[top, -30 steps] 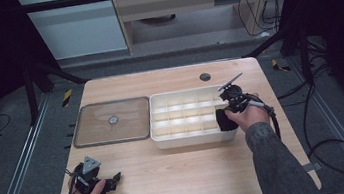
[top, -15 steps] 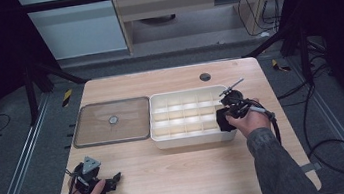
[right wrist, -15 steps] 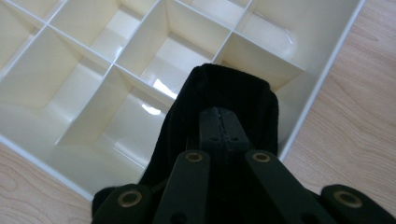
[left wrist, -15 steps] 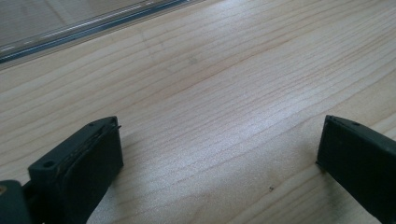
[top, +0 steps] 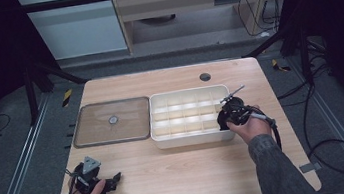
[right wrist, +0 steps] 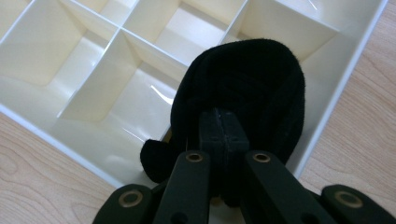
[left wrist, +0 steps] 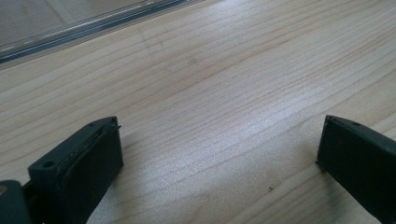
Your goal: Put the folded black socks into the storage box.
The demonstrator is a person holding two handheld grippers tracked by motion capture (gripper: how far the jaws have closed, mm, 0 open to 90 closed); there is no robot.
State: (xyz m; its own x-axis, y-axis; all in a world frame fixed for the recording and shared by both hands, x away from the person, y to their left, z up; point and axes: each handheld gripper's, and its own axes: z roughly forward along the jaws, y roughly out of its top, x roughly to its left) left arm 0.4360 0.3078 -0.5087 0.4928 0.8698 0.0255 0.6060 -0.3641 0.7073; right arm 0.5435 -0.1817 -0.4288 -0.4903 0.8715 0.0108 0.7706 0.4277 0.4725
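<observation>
Pale wooden table point(top: 185, 176) stands on grey floor between dark metal rails, a clear flat lid point(top: 111, 121) lying left of the cream divided plastic organiser tray point(top: 182, 113). Right gripper point(right wrist: 219, 126), jaws pinched together on a black soft fabric bundle point(right wrist: 247, 88), holds it over the tray's near-right compartment. Left gripper point(left wrist: 219, 154) rests wide apart and empty on the near-left tabletop.

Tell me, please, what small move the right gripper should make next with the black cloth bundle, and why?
Probably lower it a little and then open. The right gripper is shut on the black cloth bundle, which hangs over a corner compartment of the white divided tray, near its outer wall. Whether the bundle touches the compartment floor cannot be told, so easing down first should keep it from tipping over the rim.
</observation>
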